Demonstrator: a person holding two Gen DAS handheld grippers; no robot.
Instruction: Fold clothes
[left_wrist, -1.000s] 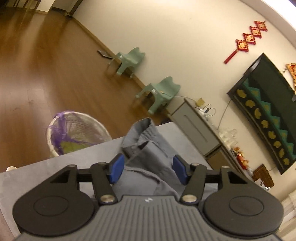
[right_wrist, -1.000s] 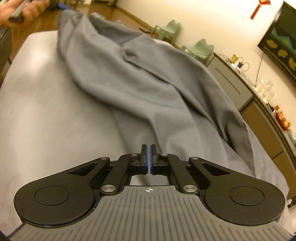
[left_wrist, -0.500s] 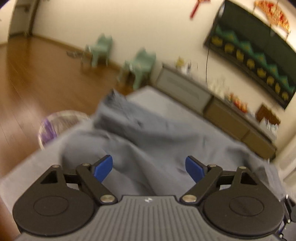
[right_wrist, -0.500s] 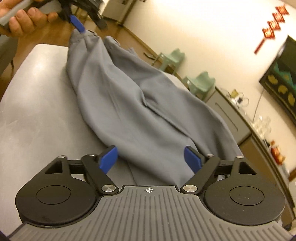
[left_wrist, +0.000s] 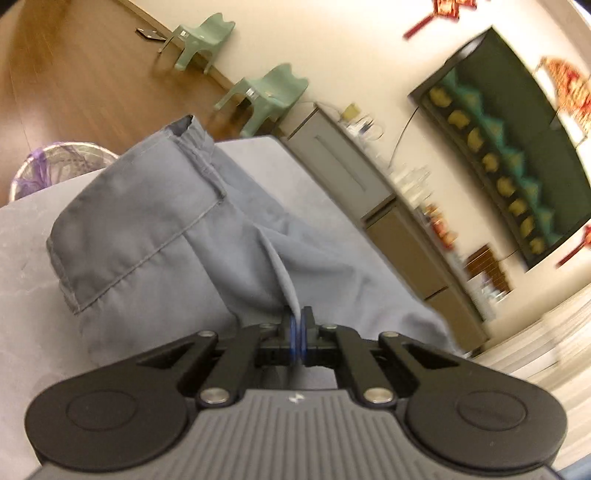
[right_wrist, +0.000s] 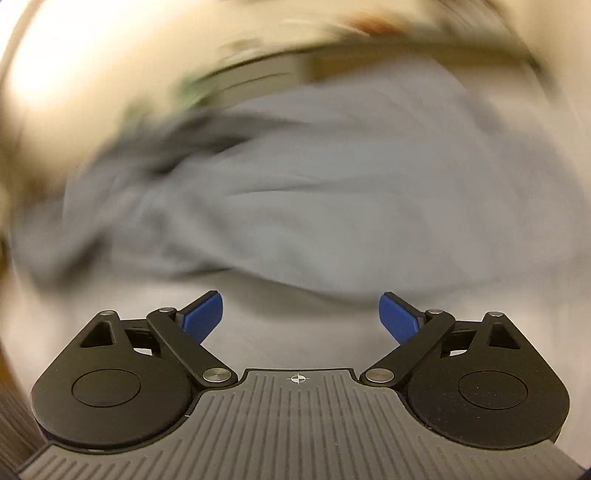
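I'm pinching a fabric ridge of the grey cotton trousers lying across the grey desk, left gripper jaws clamped; right gripper jaws gaping, holding nothing. Folding barely starting.

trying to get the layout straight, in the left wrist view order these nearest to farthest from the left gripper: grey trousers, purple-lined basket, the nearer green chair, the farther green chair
1. grey trousers, pinched between the left gripper pads, on the table.
2. purple-lined basket, on the floor past the table's left edge.
3. nearer green chair, by the wall, centre.
4. farther green chair, further along that wall, upper left.
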